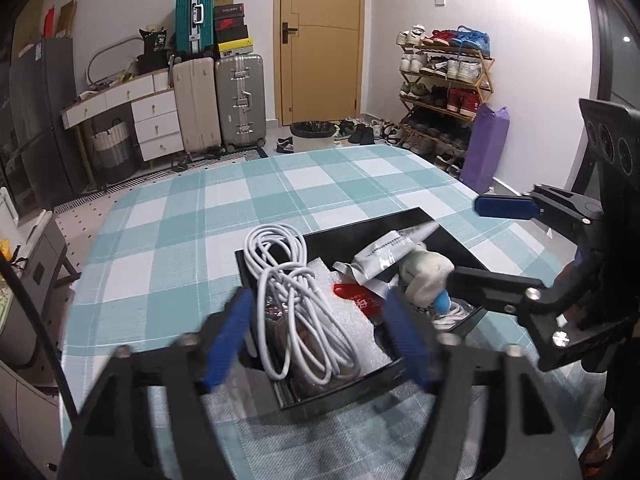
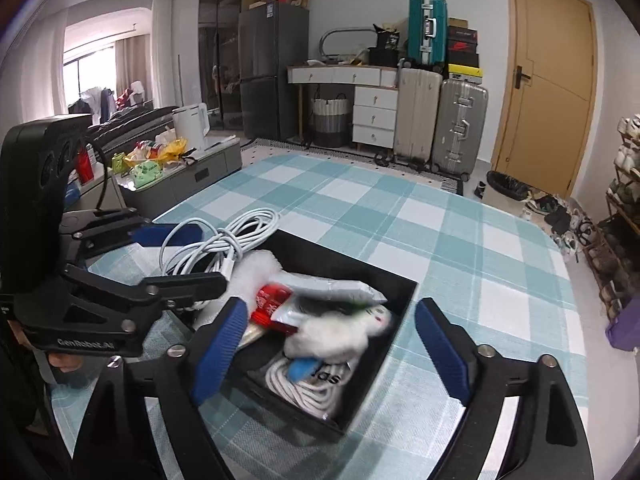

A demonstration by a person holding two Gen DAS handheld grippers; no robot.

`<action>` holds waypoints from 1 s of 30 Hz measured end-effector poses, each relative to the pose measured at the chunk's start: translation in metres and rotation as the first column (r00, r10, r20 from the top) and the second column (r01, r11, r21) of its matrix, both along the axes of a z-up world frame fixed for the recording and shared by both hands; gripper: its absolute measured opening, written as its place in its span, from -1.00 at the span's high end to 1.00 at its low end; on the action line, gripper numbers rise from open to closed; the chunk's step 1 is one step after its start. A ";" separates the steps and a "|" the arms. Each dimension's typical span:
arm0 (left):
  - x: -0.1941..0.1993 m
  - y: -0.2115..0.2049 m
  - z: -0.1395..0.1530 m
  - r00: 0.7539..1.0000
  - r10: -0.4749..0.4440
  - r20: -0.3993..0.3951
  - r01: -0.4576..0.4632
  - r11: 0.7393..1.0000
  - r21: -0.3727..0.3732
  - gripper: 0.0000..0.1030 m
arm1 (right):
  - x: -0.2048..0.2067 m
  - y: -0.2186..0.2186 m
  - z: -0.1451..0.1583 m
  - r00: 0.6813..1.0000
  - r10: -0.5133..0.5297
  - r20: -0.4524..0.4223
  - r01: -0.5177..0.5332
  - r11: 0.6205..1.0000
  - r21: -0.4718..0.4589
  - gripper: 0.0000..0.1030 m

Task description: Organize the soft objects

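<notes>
White cable bundle (image 1: 298,304), lower centre of left view, lies loose over edge of black box (image 1: 360,390): light, floppy, likely slippery; grip at knotted middle. Plush toy (image 2: 340,334) in box, soft. Left gripper (image 1: 320,338) spread wide around cable; right gripper (image 2: 332,354) released, empty. Checked cloth (image 1: 208,200) beneath.
</notes>
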State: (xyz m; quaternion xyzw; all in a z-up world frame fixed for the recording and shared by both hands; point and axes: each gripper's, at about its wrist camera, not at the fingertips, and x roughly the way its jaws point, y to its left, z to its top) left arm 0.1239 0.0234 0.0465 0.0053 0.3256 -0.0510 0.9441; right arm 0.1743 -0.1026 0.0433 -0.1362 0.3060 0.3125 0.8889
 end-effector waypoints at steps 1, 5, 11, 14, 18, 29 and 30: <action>-0.003 0.001 0.001 1.000 0.008 0.013 -0.008 1.000 -0.001 -0.69 | -0.002 -0.002 0.001 1.000 -0.005 0.006 0.005 1.000 0.007 -0.84; -0.012 0.007 0.004 0.999 0.039 0.038 -0.039 0.999 -0.011 -0.92 | -0.011 -0.011 0.004 1.000 -0.023 0.021 0.022 0.999 0.036 -0.98; -0.027 0.015 0.007 0.989 0.112 0.101 -0.109 0.994 -0.026 -1.00 | -0.025 -0.021 0.007 0.999 -0.046 0.028 0.043 0.995 0.088 -0.99; -0.036 0.018 0.008 0.981 0.142 0.131 -0.138 0.990 -0.042 -1.00 | -0.033 -0.024 0.007 0.998 -0.048 0.039 0.043 0.993 0.110 -0.99; -0.043 0.019 0.008 0.977 0.162 0.140 -0.157 0.986 -0.050 -1.00 | -0.042 -0.025 0.004 0.998 -0.039 0.047 0.033 0.992 0.122 -0.99; -0.060 0.013 -0.011 0.961 0.201 0.189 -0.194 0.979 -0.056 -1.00 | -0.065 -0.028 -0.003 0.993 -0.041 0.110 0.024 0.988 0.150 -0.99; -0.061 0.013 -0.013 0.959 0.205 0.195 -0.198 0.979 -0.055 -1.00 | -0.066 -0.029 -0.004 0.993 -0.043 0.112 0.025 0.988 0.154 -0.99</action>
